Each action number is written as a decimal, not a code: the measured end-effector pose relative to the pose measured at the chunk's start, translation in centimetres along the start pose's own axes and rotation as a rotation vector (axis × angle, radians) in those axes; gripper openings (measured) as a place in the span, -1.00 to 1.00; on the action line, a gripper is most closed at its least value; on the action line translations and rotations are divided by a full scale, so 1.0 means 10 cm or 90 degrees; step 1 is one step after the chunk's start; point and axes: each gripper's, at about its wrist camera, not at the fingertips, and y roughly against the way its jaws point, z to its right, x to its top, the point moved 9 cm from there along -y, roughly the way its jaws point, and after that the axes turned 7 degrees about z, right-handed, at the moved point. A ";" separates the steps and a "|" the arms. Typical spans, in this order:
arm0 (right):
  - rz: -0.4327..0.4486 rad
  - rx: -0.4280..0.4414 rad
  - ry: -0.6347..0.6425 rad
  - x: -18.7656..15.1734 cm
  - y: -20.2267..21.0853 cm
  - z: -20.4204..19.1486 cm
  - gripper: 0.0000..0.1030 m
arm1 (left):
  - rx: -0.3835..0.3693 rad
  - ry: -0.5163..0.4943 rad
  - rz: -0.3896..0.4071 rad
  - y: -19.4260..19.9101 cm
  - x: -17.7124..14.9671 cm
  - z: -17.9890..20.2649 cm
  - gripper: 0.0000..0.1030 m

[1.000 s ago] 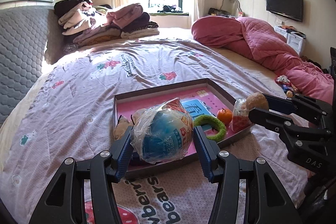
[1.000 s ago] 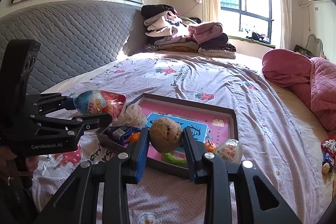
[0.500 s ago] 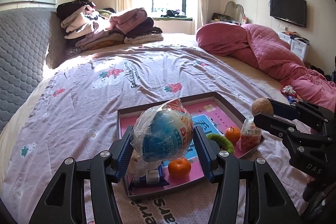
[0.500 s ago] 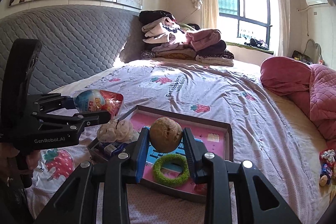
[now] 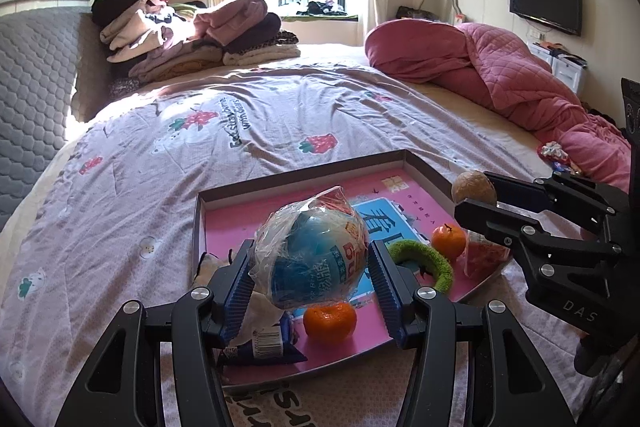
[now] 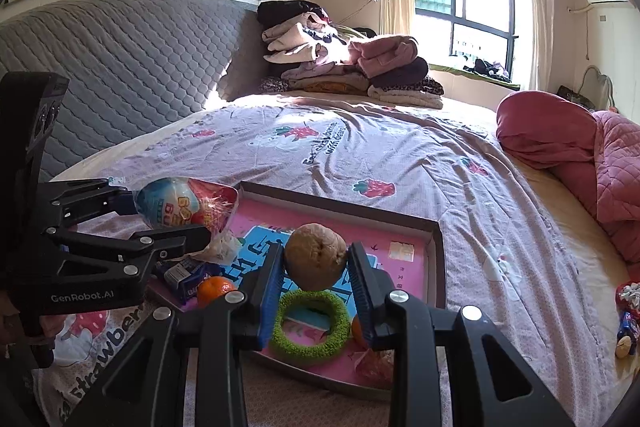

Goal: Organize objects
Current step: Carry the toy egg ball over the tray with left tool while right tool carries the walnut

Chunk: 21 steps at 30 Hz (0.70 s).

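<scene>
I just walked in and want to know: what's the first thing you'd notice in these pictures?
Probably the big plastic-wrapped blue toy egg, pinched in the left gripper above the pink tray on the bed. Next, the brown walnut-like ball held in the right gripper over a fuzzy green ring lying in that tray.

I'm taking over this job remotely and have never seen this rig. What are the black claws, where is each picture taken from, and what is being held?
No robot arm here: a person carries two hand-held clamps, each with a fisheye camera looking along its fingers. In the left camera's picture, the left gripper is shut on a plastic-wrapped toy egg. In the right camera's, the right gripper is shut on a brown ball. Below them a shallow pink tray lies on the bed, holding two oranges, a green ring and small snack packets.
</scene>
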 end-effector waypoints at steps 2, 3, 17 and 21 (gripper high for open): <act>-0.011 -0.001 -0.003 -0.06 -0.06 0.02 -0.36 | -0.003 -0.004 -0.007 -0.04 -0.04 0.03 0.11; -0.016 0.000 -0.003 -0.08 -0.08 0.03 -0.36 | -0.003 -0.005 -0.009 -0.06 -0.06 0.04 0.11; -0.063 0.004 0.010 -0.36 -0.28 0.00 -0.36 | -0.017 -0.019 -0.036 -0.20 -0.25 0.18 0.11; -0.076 0.002 0.011 -0.42 -0.31 0.01 -0.36 | -0.019 -0.023 -0.042 -0.22 -0.28 0.21 0.11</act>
